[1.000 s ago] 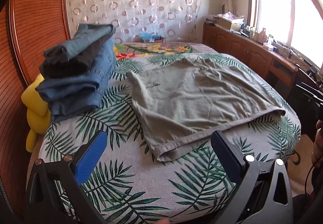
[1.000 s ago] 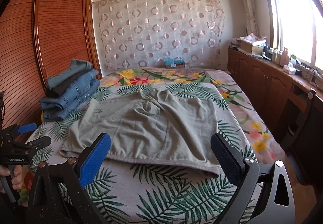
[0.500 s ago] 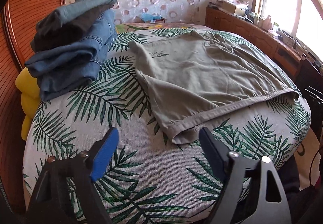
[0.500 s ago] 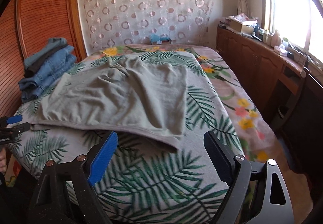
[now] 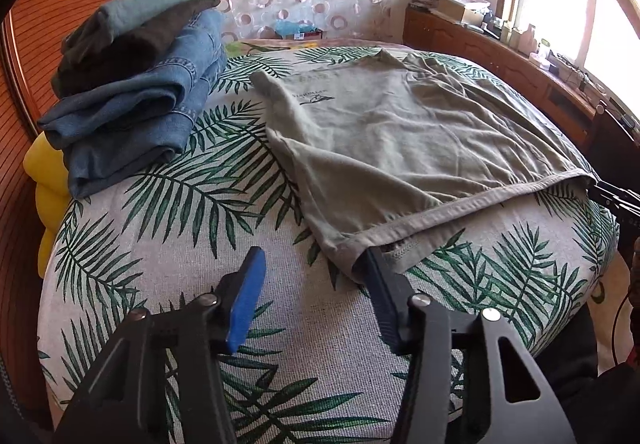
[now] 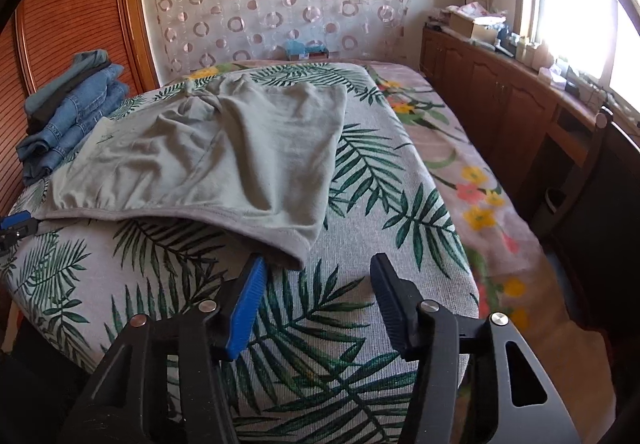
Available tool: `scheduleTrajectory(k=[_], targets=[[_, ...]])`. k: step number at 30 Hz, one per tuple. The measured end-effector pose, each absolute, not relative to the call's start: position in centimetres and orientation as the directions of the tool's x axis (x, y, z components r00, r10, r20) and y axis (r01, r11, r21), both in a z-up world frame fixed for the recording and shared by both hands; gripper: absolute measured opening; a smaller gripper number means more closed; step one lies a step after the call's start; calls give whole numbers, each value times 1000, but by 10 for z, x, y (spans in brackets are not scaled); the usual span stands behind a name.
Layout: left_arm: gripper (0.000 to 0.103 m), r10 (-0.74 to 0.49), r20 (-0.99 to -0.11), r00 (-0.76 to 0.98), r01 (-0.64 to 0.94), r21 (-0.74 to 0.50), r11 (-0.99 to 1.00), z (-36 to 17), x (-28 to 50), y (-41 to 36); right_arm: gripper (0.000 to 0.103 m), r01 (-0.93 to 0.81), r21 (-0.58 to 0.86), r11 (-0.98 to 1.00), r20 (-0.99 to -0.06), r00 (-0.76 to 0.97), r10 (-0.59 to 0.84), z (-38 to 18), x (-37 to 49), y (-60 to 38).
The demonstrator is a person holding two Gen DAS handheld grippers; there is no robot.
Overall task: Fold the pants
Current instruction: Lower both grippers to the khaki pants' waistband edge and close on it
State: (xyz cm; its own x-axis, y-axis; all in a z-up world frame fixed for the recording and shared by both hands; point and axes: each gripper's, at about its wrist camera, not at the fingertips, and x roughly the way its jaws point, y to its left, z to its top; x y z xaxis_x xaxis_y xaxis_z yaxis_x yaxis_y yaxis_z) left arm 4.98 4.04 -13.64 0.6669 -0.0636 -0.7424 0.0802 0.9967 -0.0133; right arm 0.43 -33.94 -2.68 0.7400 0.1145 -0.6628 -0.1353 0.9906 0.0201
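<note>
Zero folds made so far: olive pants (image 5: pixel 400 148) lie flat on bed (image 5: pixel 180 284), left gripper (image 5: pixel 316 272) & right gripper (image 6: pixel 316 276) both gaping w/ nothing held, each poised at a near hem corner.

The left tool (image 5: pixel 311 264), a black two-finger frame with blue ribbed pads, reaches forward from the near edge of the scene with its jaws spread wide. Its left pad (image 5: pixel 246 298) stands tilted inward. The right tool (image 6: pixel 318 270), of the same black-and-blue build, points forward the same way, its jaws likewise parted and holding nothing.
</note>
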Motion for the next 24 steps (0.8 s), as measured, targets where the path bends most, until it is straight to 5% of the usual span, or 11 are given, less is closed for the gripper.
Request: scheduleTrajectory(k=[14, 24], targets=[[13, -138, -727, 673, 110, -86, 990, -136, 49, 36, 15, -143, 75, 987, -629, 761, 158, -26, 3, -346], [10, -145, -687, 712, 116, -89, 989, -116, 40, 36, 1, -187, 119, 975, -586, 780, 221, -15, 13, -348]])
